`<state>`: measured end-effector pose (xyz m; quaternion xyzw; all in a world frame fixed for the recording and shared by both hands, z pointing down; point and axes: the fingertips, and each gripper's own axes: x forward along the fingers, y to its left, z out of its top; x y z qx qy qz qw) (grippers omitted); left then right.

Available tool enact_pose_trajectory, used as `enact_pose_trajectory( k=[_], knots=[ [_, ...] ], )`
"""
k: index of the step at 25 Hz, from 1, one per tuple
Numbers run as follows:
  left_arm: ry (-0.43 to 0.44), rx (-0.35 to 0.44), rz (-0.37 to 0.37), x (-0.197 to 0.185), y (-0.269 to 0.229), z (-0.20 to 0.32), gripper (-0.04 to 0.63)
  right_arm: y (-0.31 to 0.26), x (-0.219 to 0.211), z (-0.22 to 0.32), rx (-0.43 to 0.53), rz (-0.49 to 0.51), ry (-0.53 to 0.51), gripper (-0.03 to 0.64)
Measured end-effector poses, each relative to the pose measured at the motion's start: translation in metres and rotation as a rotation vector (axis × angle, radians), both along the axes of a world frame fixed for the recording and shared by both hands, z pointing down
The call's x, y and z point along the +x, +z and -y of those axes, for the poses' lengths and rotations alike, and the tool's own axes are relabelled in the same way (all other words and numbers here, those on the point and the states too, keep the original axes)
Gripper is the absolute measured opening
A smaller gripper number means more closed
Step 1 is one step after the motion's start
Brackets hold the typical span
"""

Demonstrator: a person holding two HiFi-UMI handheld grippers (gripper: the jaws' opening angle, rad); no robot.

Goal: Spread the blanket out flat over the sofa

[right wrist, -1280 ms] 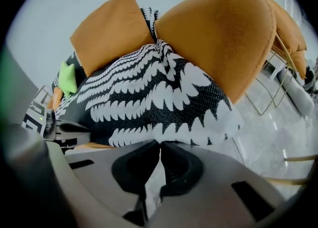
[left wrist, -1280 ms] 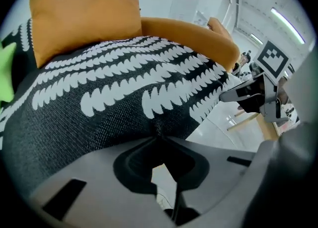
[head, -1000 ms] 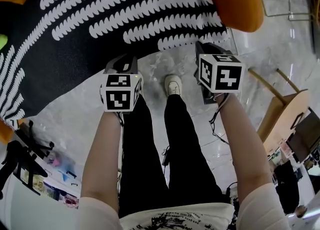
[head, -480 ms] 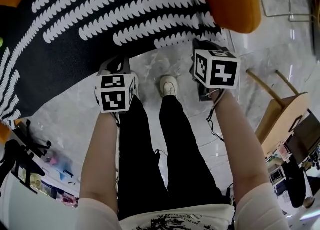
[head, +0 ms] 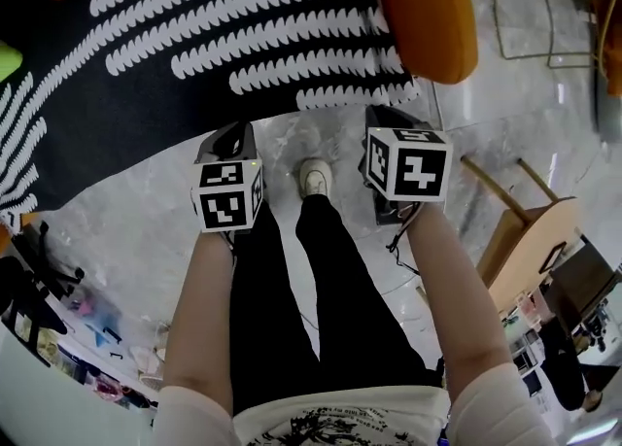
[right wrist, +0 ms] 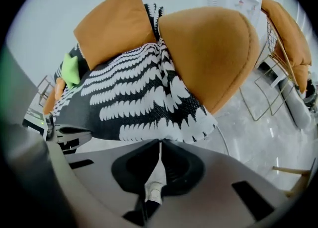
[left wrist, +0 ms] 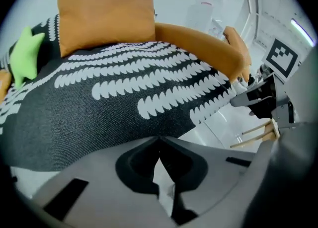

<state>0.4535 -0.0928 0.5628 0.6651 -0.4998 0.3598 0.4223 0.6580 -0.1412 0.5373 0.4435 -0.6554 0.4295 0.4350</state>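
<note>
The black blanket [head: 194,36] with rows of white leaf shapes lies spread over the seat of the orange sofa [head: 428,7], its hem hanging at the front edge above the grey marble floor [head: 146,230]. Both bare forearms reach forward and down, side by side, in front of that hem. The left gripper [head: 233,131] points steeply down, its jaws closed tip to tip with nothing between the pads. The right gripper [head: 381,116] is posed the same near the sofa's armrest, jaws pressed together and empty. Each gripper's cube bears black-and-white square markers. A white shoe [head: 314,179] stands between the grippers. An orange cushion [left wrist: 104,16] and a green star-shaped cushion [left wrist: 25,55] rest at the sofa's back.
</note>
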Motion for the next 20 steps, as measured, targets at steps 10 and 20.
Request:
enact_pose_trajectory(
  k=[10, 20],
  knots=[
    [-0.135, 0.15, -0.052, -0.025, -0.123, -0.009, 0.012, -0.105, -0.006, 0.002, 0.116, -0.082, -0.019, 0.073],
    [-0.29, 0.345, -0.056, -0.069, -0.203, -0.034, 0.012, -0.164, -0.074, 0.015, 0.289, 0.045, -0.229, 0.015]
  ],
)
